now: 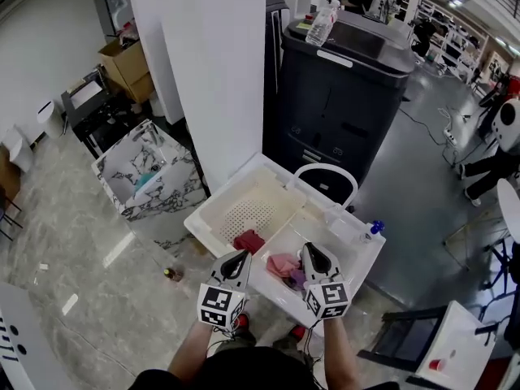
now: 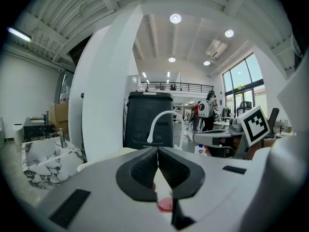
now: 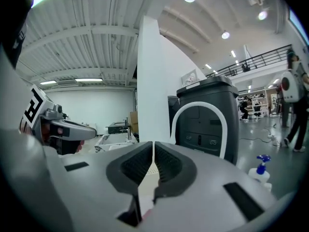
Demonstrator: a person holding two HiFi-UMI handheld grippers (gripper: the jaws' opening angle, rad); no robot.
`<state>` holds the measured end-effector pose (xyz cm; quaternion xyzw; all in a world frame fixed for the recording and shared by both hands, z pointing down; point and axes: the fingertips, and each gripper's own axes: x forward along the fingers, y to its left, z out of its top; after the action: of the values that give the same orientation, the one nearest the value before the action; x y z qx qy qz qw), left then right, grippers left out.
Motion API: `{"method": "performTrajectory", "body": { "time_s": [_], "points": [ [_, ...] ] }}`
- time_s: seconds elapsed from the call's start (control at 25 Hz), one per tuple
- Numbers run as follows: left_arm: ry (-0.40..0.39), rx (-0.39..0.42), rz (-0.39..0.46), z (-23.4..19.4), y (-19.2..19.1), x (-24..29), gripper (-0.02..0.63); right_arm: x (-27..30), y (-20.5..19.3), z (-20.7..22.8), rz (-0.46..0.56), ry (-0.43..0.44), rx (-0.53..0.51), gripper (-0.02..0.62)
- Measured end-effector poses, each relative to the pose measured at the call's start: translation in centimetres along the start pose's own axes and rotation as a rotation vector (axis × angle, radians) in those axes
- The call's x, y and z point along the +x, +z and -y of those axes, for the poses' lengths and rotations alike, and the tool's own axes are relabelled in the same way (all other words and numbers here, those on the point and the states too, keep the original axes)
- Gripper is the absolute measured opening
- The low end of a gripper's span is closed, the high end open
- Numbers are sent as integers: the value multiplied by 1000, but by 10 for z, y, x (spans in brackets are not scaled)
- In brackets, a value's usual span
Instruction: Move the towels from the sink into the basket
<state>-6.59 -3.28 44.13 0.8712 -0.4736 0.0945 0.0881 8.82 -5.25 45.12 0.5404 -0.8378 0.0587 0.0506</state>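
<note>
The left gripper (image 1: 242, 255) hovers over the near edge of the divider between basket (image 1: 246, 213) and sink (image 1: 361, 261). Its own view shows the left gripper (image 2: 158, 152) with its jaws together, pads meeting at the tips and nothing clamped between them; a patch of red shows below, through the gap at the jaw roots. The right gripper (image 1: 309, 250) hovers over the near part of the sink. Its own view shows the right gripper (image 3: 153, 144) with its jaws closed to a thin slit, and no cloth between the pads. The red towel (image 1: 249, 240) lies in the basket, in its near right corner, against the divider. The pink towel (image 1: 283, 264) lies in the sink, near its left wall, just left of the right gripper. A purple cloth (image 1: 296, 279) lies touching it on the near side, partly hidden by that gripper. A white faucet (image 1: 326, 169) arches over the far rim of the sink. A spray bottle (image 1: 373, 229) stands at the far right corner. A dark cabinet (image 1: 345, 96) stands beyond, right of a white pillar (image 1: 215, 71).
</note>
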Motion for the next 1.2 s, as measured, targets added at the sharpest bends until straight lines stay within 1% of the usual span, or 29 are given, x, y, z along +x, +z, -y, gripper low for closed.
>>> {"method": "performTrajectory", "body": {
  "time_s": [0.32, 0.48, 0.8, 0.96, 1.2],
  "points": [
    [-101, 13, -24, 40, -3, 27, 8, -37, -12, 38, -18, -100, 18, 34],
    [-132, 7, -47, 56, -13, 37, 8, -50, -25, 49, -44, -125, 30, 34],
    [-164, -3, -108, 72, -43, 53, 8, -61, -65, 59, -123, -133, 68, 34],
    [-169, -16, -154, 77, -65, 57, 8, -63, -92, 56, -176, -116, 94, 34],
    [-169, -30, -201, 81, -94, 69, 8, -57, -131, 55, -239, -84, 129, 34]
  ]
}}
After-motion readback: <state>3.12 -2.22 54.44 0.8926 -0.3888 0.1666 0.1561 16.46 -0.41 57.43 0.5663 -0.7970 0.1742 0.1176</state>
